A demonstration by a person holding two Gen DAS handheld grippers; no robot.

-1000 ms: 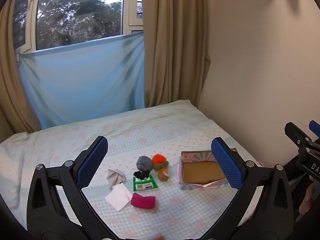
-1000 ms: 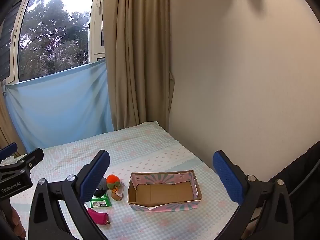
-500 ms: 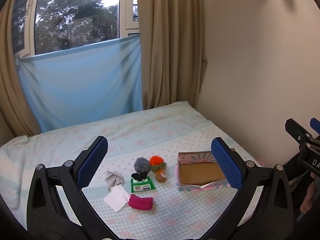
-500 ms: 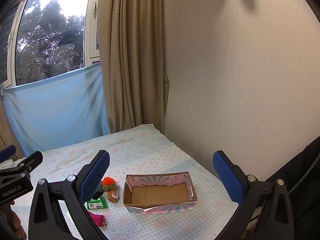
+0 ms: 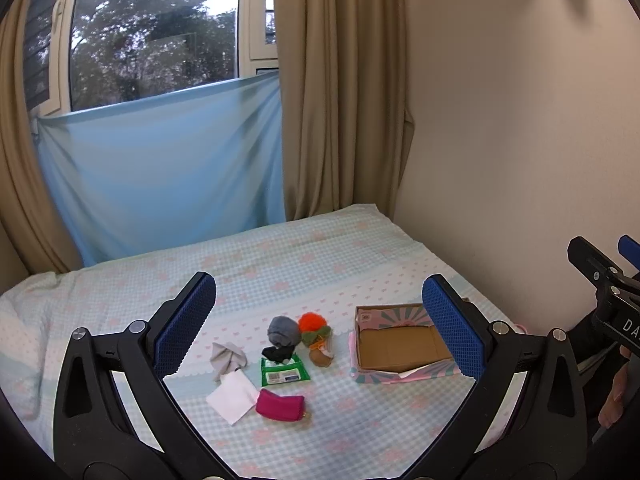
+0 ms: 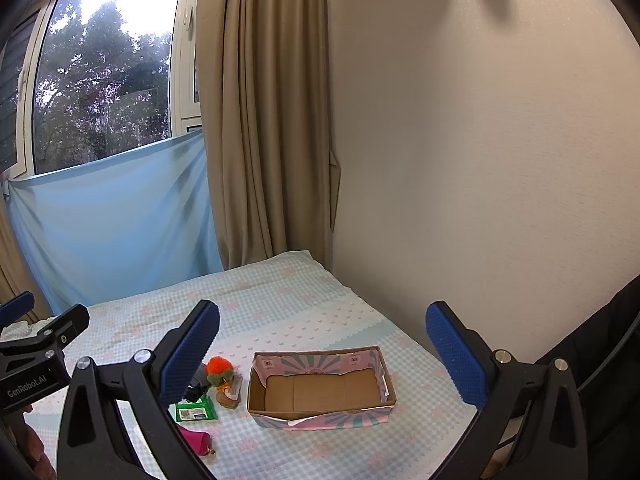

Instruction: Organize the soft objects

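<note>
Both grippers, left gripper (image 5: 319,330) and right gripper (image 6: 322,350), stay spread and empty, views barely shifted. Cardboard box (image 6: 322,392) lies long-axis left-right on the bed (image 5: 280,264), soft objects (image 5: 276,354) clustered left.

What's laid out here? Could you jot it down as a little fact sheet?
surface: bed with checked sheet
container: open cardboard box, nothing inside
pile left of box: grey sock, orange plush toy, green wipes pack, grey cloth, white tissue, magenta pouch
left gripper: open, holding nothing
right gripper: open, holding nothing
</note>
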